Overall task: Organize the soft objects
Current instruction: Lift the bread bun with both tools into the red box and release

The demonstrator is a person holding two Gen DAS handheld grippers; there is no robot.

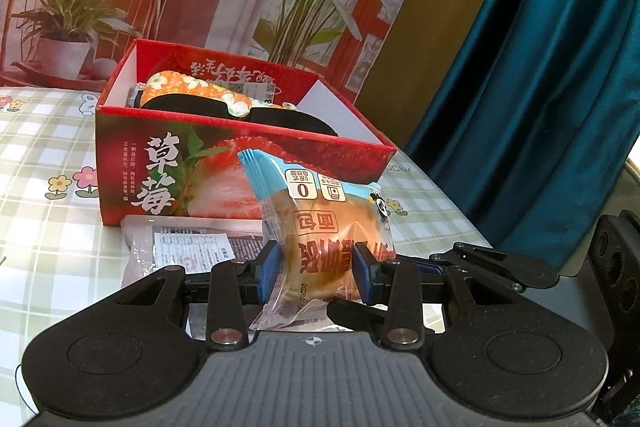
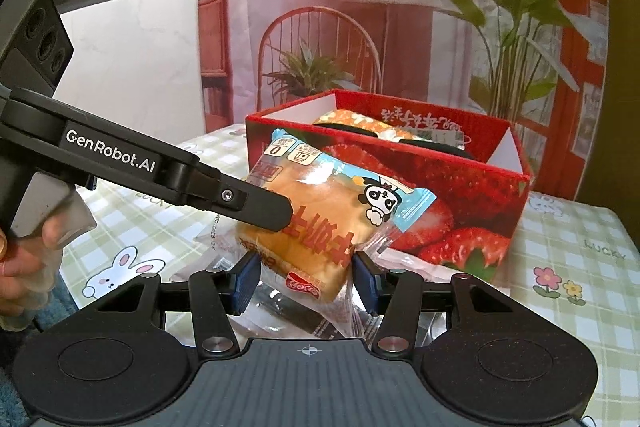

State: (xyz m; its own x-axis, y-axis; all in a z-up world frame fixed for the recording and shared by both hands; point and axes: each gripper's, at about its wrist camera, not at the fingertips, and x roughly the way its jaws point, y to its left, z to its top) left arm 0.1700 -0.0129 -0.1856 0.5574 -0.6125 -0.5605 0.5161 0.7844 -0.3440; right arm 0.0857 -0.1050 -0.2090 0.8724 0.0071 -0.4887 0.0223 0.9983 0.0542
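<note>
A bread packet [image 1: 320, 223], clear wrap with a blue top and a panda print, hangs tilted above the table just in front of the red strawberry box [image 1: 160, 179]. My left gripper [image 1: 316, 269] is shut on its lower half, blue pads pressing both sides. In the right wrist view my right gripper [image 2: 306, 281] is also shut on the same bread packet [image 2: 320, 211] at its lower end, and a black finger of the left gripper [image 2: 260, 207] lies against the packet's left side. The open box [image 2: 460, 195] holds an orange floral cloth item [image 1: 200, 91] and a black soft item [image 1: 240, 115].
A flat clear packet with a printed label [image 1: 176, 247] lies on the checked tablecloth [image 1: 40, 187] against the box front. A blue curtain [image 1: 540, 67] hangs on the right, a printed backdrop stands behind. A person's hand [image 2: 24, 267] holds the left gripper's handle.
</note>
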